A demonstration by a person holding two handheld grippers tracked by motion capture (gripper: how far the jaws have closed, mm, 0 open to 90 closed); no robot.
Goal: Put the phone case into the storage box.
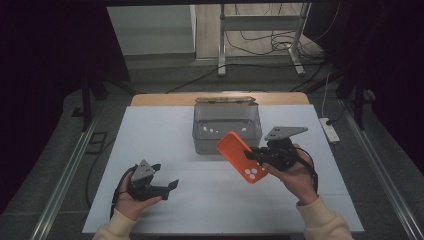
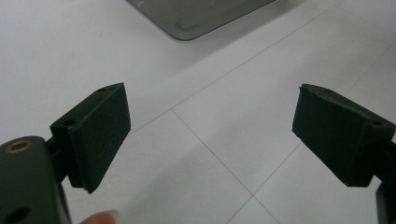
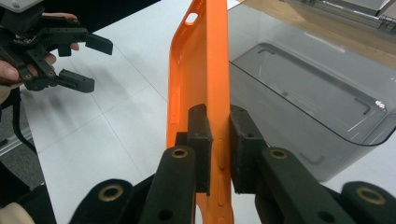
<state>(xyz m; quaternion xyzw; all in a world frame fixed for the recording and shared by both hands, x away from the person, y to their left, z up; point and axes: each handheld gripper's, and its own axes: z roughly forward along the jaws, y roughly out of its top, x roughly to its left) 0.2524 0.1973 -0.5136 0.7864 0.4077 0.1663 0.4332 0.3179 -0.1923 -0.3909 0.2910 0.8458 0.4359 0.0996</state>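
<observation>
An orange phone case hangs in the air in front of a clear grey plastic bin. My right gripper is shut on the case's edge; in the right gripper view the two pads pinch the orange case between them, with the bin just beyond. My left gripper rests low over the white table at the left, open, with nothing between its jaws. In the left gripper view its gripper spans bare table, and a corner of the bin shows at the top.
The white table surface lies on a wooden top whose far edge shows behind the bin. A white power strip lies on the floor at the right. Metal rails run along both sides.
</observation>
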